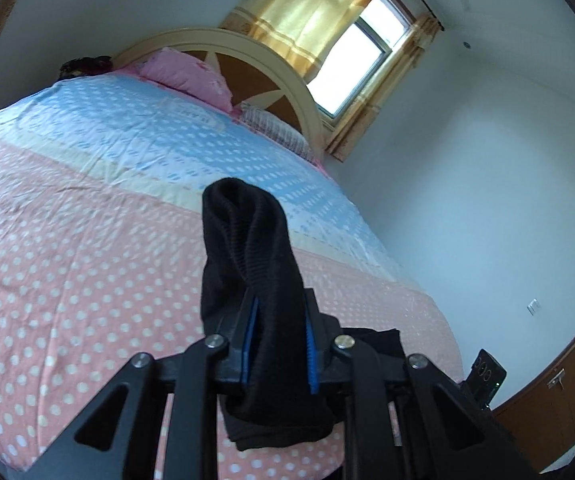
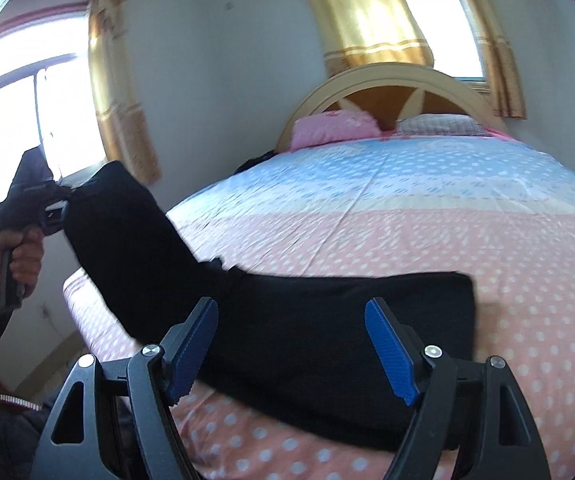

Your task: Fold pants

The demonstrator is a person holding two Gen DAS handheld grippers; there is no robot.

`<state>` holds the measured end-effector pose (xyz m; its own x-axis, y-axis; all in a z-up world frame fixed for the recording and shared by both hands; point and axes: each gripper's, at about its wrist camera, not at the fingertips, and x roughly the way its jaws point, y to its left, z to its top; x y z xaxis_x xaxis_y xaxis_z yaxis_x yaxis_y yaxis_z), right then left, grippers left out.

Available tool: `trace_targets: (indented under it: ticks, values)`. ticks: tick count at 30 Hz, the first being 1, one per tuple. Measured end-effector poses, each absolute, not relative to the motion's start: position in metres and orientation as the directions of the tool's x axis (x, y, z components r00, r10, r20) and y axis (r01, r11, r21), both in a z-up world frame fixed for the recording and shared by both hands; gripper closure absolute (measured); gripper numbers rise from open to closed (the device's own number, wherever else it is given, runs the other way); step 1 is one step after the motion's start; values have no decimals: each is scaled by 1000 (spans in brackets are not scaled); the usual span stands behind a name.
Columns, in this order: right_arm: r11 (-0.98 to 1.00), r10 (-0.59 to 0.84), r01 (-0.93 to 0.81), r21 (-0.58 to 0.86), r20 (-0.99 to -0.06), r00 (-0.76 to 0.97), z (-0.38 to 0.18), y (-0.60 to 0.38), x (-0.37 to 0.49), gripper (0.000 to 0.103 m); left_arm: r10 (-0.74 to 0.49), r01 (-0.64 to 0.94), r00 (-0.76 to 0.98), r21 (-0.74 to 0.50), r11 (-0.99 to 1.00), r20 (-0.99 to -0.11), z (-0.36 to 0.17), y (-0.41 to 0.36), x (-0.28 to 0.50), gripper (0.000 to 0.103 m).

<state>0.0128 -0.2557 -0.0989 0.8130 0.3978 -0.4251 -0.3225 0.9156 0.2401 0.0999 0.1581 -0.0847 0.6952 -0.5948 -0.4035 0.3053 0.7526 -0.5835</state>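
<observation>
Item: soft black knit pants (image 2: 287,320), limp, light. My left gripper (image 1: 279,332) jaws pinch one bunched end; right gripper (image 2: 291,344) jaws spread. Best held at hems.

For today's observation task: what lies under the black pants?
Under the black pants lies the pink polka-dot bedspread. One end is lifted by the left claw. Whatever the fabric covers stays hidden.

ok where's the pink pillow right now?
The pink pillow sits at the head of the bed against the arched headboard, left of the checked pillow in the right wrist view; the left wrist view shows it upper left.
</observation>
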Motion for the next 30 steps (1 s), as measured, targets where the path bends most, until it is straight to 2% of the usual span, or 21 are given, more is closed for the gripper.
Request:
trace_targets:
  ticks: [6,15,26,30]
  values:
    - [938,273,-149,312,-403,873,-94,-301,20,26,-668,413,620,-552,724,-411,-57,85,113,83]
    - [923,154,23,384,-423,893,-98,-345,22,26,-734,514,498,-524,679,-462,-52,-19,137,83]
    - [891,140,92,445,-461,876,-111,-364,27,25,-644,551,404,-389,738,-650,-111,-127,151,83]
    - [888,149,89,452,-464,873,-113,-365,29,25,-608,554,399,-348,756,-686,-124,-153,151,82]
